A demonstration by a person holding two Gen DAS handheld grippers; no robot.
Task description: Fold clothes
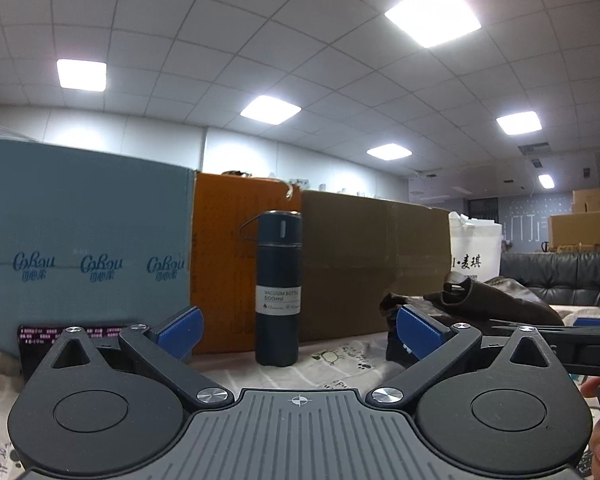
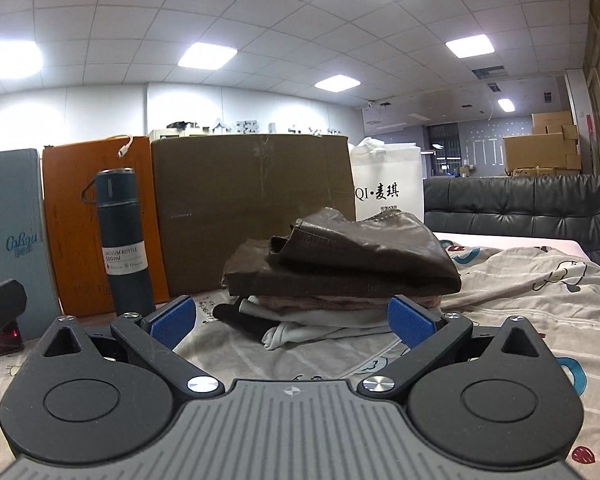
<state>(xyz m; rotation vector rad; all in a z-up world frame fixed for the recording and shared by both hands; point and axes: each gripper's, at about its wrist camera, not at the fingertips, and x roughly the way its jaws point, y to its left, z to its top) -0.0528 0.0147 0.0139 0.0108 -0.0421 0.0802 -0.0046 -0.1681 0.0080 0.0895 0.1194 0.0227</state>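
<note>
A stack of clothes lies on the printed bedsheet (image 2: pixel 532 312). On top is a dark brown leather garment (image 2: pixel 356 260), under it a pinkish knit (image 2: pixel 320 303), a white garment (image 2: pixel 320 326) and a black piece (image 2: pixel 240 320). My right gripper (image 2: pixel 292 322) is open and empty, just in front of the stack, low over the sheet. My left gripper (image 1: pixel 298 330) is open and empty, facing a dark vacuum bottle (image 1: pixel 278 288). The brown garment (image 1: pixel 492 298) shows at the right in the left wrist view.
The vacuum bottle (image 2: pixel 124 240) stands left of the stack. Behind it stand a blue box (image 1: pixel 84 256), an orange box (image 2: pixel 100 216), a brown cardboard box (image 2: pixel 256 208) and a white bag (image 2: pixel 388 192). A dark headboard (image 2: pixel 532 204) runs at the right.
</note>
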